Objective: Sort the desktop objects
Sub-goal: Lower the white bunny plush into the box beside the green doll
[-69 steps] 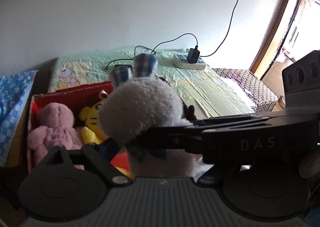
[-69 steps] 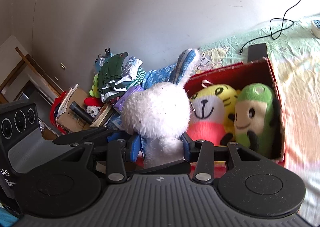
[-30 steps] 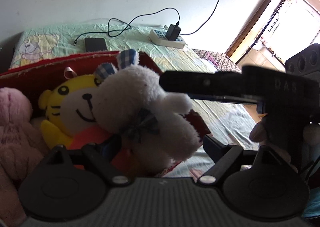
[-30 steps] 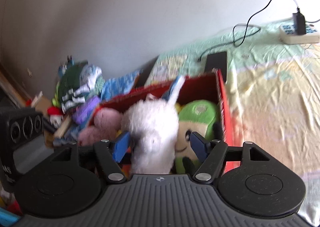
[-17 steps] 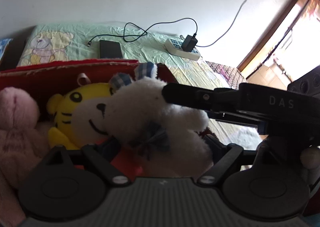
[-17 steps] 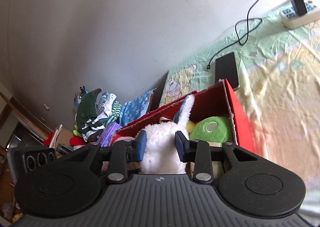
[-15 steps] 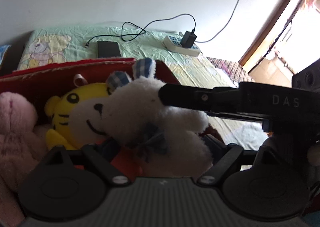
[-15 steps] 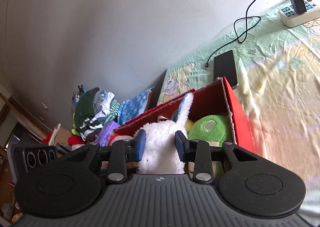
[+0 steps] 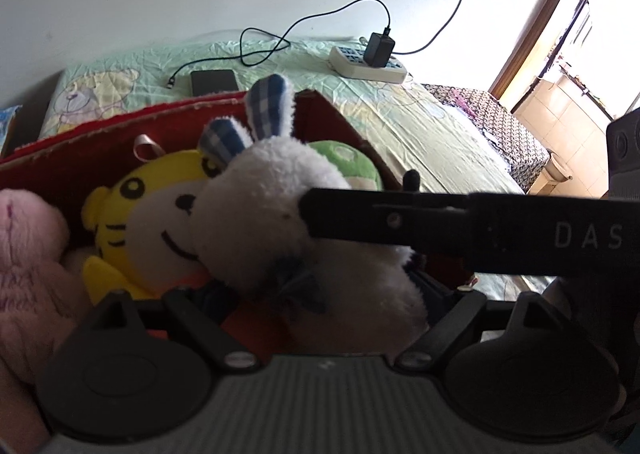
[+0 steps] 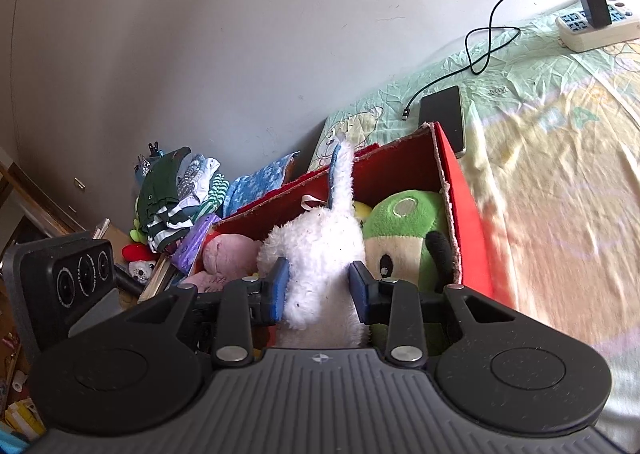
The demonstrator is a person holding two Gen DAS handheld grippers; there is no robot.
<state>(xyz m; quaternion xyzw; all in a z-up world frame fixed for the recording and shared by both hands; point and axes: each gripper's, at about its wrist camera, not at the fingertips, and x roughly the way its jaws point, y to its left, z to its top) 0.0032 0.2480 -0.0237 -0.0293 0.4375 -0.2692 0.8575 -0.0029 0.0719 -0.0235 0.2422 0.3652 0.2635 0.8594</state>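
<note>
A white plush rabbit (image 9: pixel 280 190) with blue checked ears stands in the red box (image 9: pixel 100 134), between a yellow tiger plush (image 9: pixel 148 210) and a green plush (image 9: pixel 344 166). In the right wrist view my right gripper (image 10: pixel 320 288) is shut on the rabbit (image 10: pixel 316 246), its blue pads squeezing the body. That gripper's black finger (image 9: pixel 360 218) crosses the left wrist view from the right. My left gripper (image 9: pixel 322 290) stands wide on either side of the rabbit's lower body, and I see no squeeze from its pads. A pink plush (image 10: pixel 228 250) lies at the box's left end.
Behind the box (image 10: pixel 444 158), a black phone (image 10: pixel 442 114) with a cable lies on the green sheet. Farther back is a white power strip (image 9: pixel 368 62). Folded clothes and clutter (image 10: pixel 172 194) are piled left of the bed. A bright doorway (image 9: pixel 580 34) is to the right.
A second ago the right gripper's jaws stood apart around the rabbit; they have since closed on its body. The rabbit has gone from tilted to more upright in the box.
</note>
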